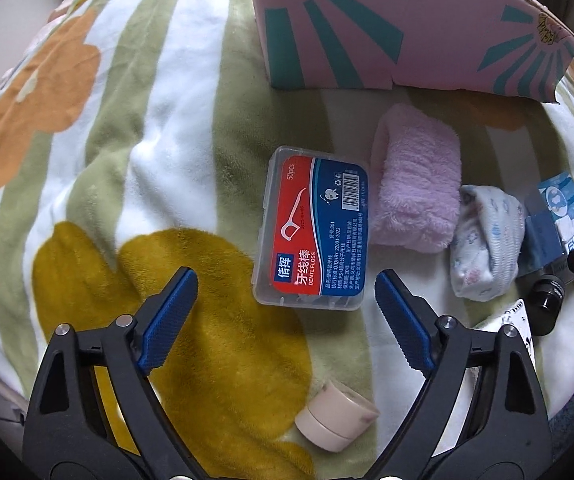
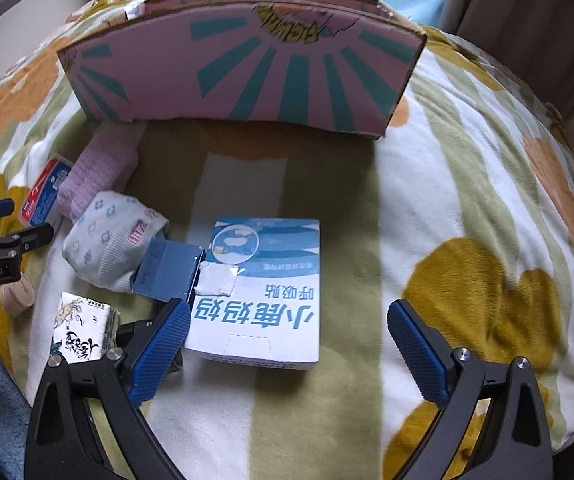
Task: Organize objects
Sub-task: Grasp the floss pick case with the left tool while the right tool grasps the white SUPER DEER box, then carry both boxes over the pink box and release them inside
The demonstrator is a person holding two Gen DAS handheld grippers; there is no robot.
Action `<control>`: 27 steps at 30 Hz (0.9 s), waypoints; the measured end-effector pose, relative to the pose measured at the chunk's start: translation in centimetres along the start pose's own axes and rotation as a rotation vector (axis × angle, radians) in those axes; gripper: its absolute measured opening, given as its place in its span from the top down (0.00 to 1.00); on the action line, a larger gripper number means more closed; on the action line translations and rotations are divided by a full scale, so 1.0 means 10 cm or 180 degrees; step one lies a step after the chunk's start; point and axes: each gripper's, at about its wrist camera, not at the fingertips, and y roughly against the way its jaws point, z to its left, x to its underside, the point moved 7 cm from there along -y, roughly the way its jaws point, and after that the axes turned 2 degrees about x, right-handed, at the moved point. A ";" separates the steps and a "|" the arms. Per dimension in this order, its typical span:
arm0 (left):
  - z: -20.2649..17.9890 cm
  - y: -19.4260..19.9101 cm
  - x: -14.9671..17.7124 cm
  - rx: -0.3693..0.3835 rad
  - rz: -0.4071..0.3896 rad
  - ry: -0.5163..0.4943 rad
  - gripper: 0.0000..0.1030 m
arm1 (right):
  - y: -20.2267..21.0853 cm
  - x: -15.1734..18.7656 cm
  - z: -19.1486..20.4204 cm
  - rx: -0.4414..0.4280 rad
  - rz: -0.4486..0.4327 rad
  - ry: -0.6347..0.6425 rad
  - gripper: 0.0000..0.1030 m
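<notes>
A clear dental floss box (image 1: pixel 313 228) with a red and blue label lies on the flowered blanket, just ahead of my open, empty left gripper (image 1: pixel 287 292). It also shows at the left of the right wrist view (image 2: pixel 45 194). A white and blue carton (image 2: pixel 261 292) lies between the fingers of my open, empty right gripper (image 2: pixel 289 324). A pink fluffy roll (image 1: pixel 417 178) and a patterned sock roll (image 1: pixel 485 240) lie beside the floss box. The pink and teal cardboard box (image 2: pixel 247 76) stands behind them all.
A beige round case (image 1: pixel 335 420) lies under my left gripper. A blue card box (image 2: pixel 167 270) and a white printed packet (image 2: pixel 83 330) lie left of the carton. The flowered blanket (image 2: pixel 487 184) covers a rounded cushion that drops off at the edges.
</notes>
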 end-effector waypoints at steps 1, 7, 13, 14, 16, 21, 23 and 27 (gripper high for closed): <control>0.00 -0.02 0.00 -0.0001 0.0008 -0.0001 0.15 | -0.02 0.01 0.01 -0.0015 0.0012 0.0006 0.05; -0.03 -0.11 -0.05 -0.0010 0.0033 -0.0025 0.28 | -0.13 0.04 0.07 -0.0044 0.0129 0.0113 0.16; -0.06 -0.10 -0.12 0.0116 -0.0075 -0.0042 0.50 | -0.21 0.07 0.13 -0.0106 0.0209 0.0185 0.35; -0.06 -0.10 -0.13 0.0147 -0.0078 -0.0029 0.51 | -0.21 0.07 0.13 -0.0060 0.0205 0.0185 0.36; -0.04 -0.09 -0.13 0.0198 -0.0099 0.0009 0.51 | -0.22 0.08 0.12 -0.0059 0.0207 0.0182 0.36; -0.02 0.03 -0.18 0.0233 -0.0180 0.0050 0.51 | -0.17 0.07 0.06 -0.0134 0.0196 0.0031 0.37; -0.02 0.10 -0.19 0.0259 -0.0225 0.0067 0.51 | -0.14 0.06 0.02 -0.0146 0.0175 -0.0037 0.37; -0.01 0.22 -0.23 0.0311 -0.0276 0.0098 0.51 | -0.07 0.05 -0.04 -0.0169 0.0138 -0.0138 0.37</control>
